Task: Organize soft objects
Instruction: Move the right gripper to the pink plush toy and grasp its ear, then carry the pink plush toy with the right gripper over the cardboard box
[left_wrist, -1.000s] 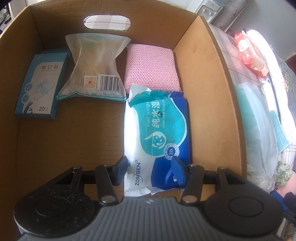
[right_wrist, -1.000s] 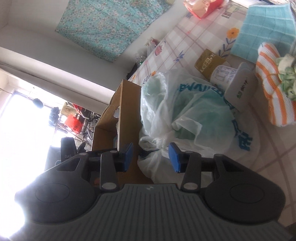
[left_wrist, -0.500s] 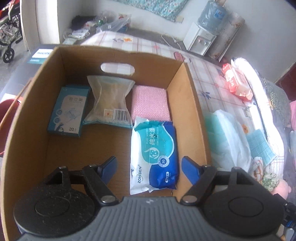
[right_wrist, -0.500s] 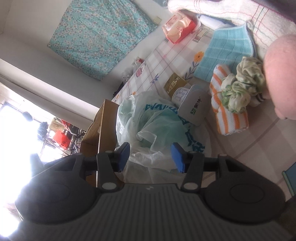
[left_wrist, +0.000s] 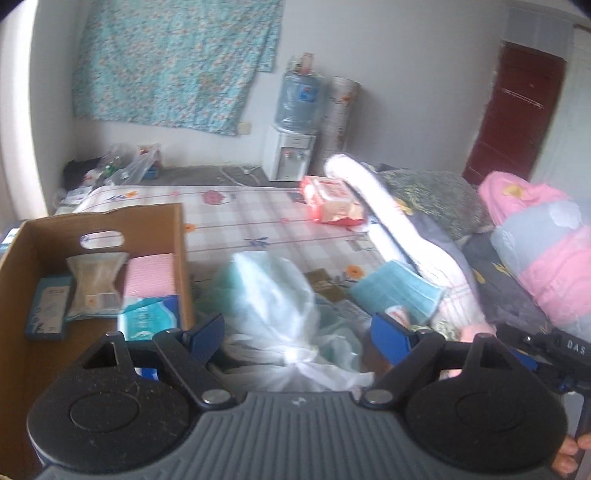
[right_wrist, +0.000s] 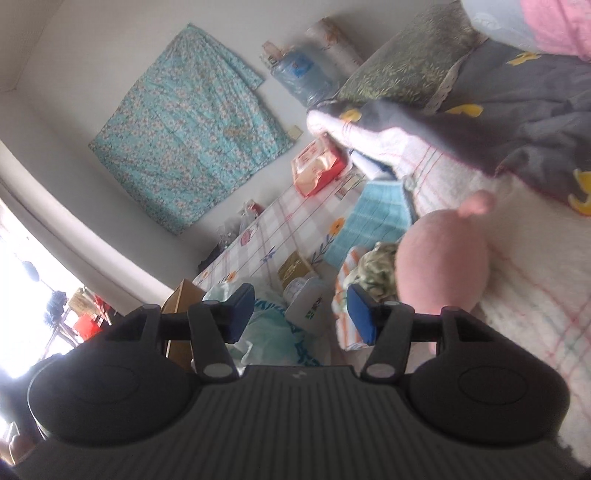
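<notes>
1. My left gripper (left_wrist: 295, 334) has its jaws wide and still opening, with nothing clamped. A second ago the pads sat either side of the blue wipes pack (left_wrist: 151, 317) inside the cardboard box (left_wrist: 183, 258); now the pack lies on the box floor, down-left of the left pad and well clear of it. I judge that item as placed.
2. Change of view: the left camera has swung from looking into the box to looking across the bed. The box, holding a small blue carton (left_wrist: 48, 312), a clear pouch (left_wrist: 94, 290) and a pink cloth (left_wrist: 149, 275) with the wipes, now sits at frame left.
3. Directly ahead of the open left jaws is the crumpled plastic bag (left_wrist: 273, 302), just beside the box wall. Not touching, as far as I can tell.
4. My right gripper (right_wrist: 301, 312) is about half open, jaws opening, empty. It has turned away from the bag towards the loose items.
5. Beyond its pads: white pack (right_wrist: 308, 308) between them; orange-striped cloth (right_wrist: 345, 295) by the right pad; pink plush (right_wrist: 443, 262) further right; teal towel (right_wrist: 373, 218) beyond.
6. Judgement: next candidate is the striped cloth or plush, right side. Red tissue pack (left_wrist: 330, 201) remains far off.
</notes>
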